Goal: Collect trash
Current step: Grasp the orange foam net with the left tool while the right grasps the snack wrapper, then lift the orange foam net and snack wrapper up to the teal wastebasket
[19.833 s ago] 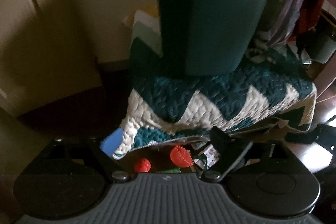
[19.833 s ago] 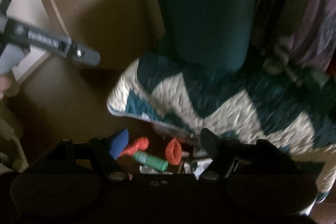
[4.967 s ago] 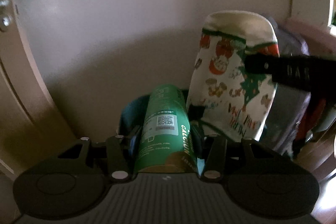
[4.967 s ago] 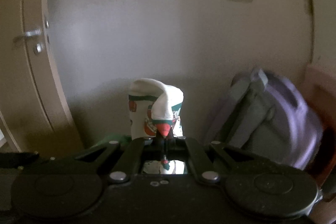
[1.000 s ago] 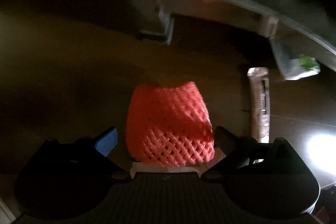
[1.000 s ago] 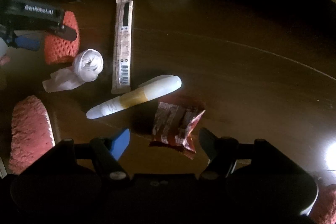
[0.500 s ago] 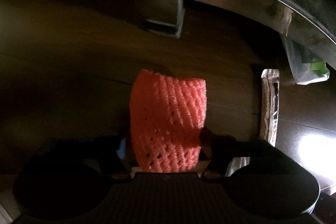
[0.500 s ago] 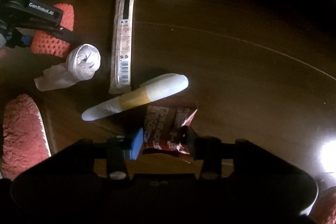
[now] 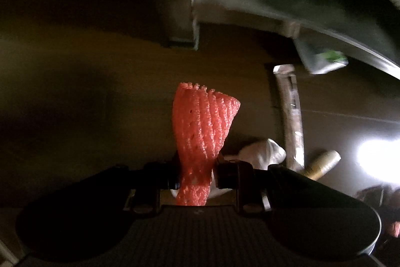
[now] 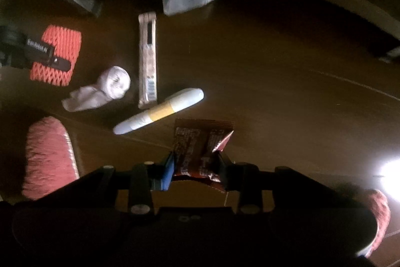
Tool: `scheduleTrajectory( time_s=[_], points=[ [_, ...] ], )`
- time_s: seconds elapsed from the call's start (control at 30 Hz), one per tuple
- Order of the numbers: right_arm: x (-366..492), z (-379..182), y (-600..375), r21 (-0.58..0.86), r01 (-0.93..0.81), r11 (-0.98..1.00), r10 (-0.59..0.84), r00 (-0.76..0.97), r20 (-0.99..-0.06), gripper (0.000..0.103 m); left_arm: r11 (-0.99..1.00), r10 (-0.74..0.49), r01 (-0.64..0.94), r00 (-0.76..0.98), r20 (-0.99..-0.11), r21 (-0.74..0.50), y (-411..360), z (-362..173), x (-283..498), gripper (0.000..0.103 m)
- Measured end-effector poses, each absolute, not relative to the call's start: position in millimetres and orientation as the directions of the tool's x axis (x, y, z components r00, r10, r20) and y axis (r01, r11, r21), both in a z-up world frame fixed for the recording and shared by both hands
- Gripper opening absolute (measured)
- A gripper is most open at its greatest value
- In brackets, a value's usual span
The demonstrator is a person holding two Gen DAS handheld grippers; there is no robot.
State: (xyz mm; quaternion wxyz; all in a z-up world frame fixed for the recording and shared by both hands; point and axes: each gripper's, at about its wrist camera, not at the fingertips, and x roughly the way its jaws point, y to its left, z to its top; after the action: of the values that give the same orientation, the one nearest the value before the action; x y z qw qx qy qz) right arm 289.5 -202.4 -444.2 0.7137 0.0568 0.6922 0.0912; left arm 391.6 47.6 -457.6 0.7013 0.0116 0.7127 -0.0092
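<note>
1. Squeezing the orange foam net [image 9: 203, 131], the left gripper [image 9: 196, 173] has it pinched tight, up off the dark floor [image 9: 75, 91]
2. R gripper [image 10: 196, 167] is clamped on the red snack wrapper [image 10: 200, 144], just above the floor
3. White tube [image 10: 160, 110], long wrapper [image 10: 148, 56] & white sock [image 10: 100, 89] lie near each other on the floor

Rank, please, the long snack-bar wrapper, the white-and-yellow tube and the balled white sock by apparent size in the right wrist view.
1. Long snack-bar wrapper and white-and-yellow tube: about equal in length, so I would not separate them.
2. Balled white sock: clearly shorter, though bulkier.
</note>
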Motion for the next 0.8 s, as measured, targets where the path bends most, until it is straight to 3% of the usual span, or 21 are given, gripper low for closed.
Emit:
scheduleTrajectory(
  time_s=[0.4,0.8],
  points=[
    [264,-231,-216,0.295,-0.141,0.945,0.324,0.282,-0.903,0.035,0.993,-0.040,0.121,0.245,-0.969,-0.011,56,-258,364,0.023],
    [248,-7,-225,0.271,-0.276,0.922,0.384,0.559,-0.735,0.035,0.982,-0.112,0.190,0.541,-0.834,-0.009,23,-27,307,0.023]
  ],
)
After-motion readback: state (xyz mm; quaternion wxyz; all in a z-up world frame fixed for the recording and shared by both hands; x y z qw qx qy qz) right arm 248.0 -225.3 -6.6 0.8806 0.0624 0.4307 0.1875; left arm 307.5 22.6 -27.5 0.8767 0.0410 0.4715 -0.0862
